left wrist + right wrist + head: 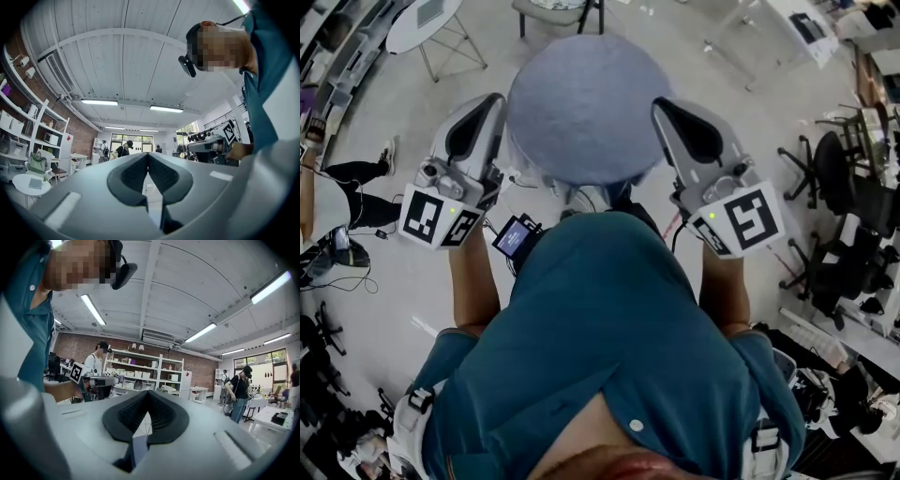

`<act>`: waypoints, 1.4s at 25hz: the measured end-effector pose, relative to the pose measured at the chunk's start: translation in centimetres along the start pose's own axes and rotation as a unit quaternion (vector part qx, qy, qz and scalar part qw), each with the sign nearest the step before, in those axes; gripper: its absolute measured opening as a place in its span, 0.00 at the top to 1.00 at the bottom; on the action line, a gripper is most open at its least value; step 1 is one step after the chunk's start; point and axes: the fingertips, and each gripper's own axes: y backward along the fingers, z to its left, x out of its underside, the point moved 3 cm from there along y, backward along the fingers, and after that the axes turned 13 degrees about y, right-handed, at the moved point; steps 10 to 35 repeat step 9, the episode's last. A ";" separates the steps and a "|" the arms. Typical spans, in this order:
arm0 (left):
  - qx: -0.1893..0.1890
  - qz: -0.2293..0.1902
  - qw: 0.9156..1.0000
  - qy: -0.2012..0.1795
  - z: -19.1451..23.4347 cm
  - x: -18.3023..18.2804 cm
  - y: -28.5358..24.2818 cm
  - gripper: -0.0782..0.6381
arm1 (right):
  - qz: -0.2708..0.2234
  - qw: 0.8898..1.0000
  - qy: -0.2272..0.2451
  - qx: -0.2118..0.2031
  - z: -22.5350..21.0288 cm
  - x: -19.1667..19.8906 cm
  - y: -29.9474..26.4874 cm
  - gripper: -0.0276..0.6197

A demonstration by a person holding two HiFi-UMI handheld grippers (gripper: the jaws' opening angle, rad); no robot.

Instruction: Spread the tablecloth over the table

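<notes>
Tablecloth (581,108): one blue-grey, smooth, round spread, seen from above, far from the person, between the two grippers' tips. The left gripper (148,154) and the right gripper (149,393) each have their jaws pressed together at the tips, with nothing clearly held. Only the head view shows the cloth. Each gripper view shows the other gripper, plus shelves (140,369) and ceiling lights (99,101) beyond.

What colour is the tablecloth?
The tablecloth is plain blue-grey, seen best in the head view.
</notes>
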 end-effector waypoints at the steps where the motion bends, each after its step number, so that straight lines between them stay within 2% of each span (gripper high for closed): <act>1: 0.001 -0.001 1.000 -0.002 -0.4 -0.2 -0.4 0.89 | 0.000 1.000 0.001 0.002 -0.5 -0.1 0.4 0.94; 9: 0.007 -0.001 1.000 -0.001 -0.6 -5.8 -3.2 0.89 | 0.006 1.000 0.007 0.008 -4.0 -5.1 -0.1 0.94; 35: 0.007 -0.001 1.000 -0.001 -0.6 -5.8 -3.2 0.89 | 0.006 1.000 0.007 0.008 -4.0 -5.1 -0.1 0.94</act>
